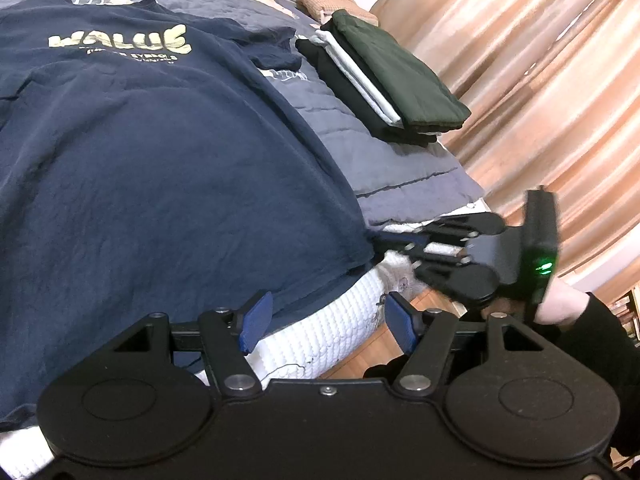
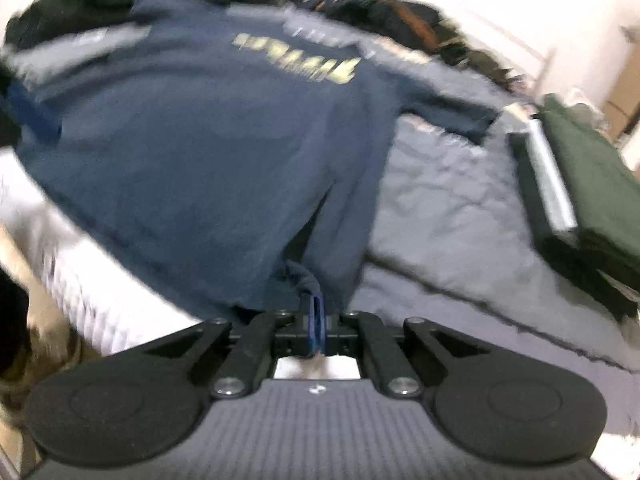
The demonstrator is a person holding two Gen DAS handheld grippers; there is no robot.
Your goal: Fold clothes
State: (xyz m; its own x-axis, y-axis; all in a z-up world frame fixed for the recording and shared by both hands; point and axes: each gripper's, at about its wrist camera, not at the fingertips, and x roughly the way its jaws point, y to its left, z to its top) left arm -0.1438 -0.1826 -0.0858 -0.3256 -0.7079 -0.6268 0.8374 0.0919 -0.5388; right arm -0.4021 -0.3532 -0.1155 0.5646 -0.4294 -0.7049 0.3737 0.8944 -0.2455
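While the right gripper (image 2: 316,326) clamps the navy T-shirt's (image 1: 160,168) hem corner, the left gripper (image 1: 326,326), fingers apart, hovers nearer its hem.

One word reads clearly — "WALUE", in big cream-yellow block letters across the chest of the navy T-shirt (image 1: 160,152), far ahead of the left gripper (image 1: 326,322) and off to its left. Under it run two lines of small pale print, too fine to read. From the right gripper's view the same lettering — a yellow smear — is blurred past reading.
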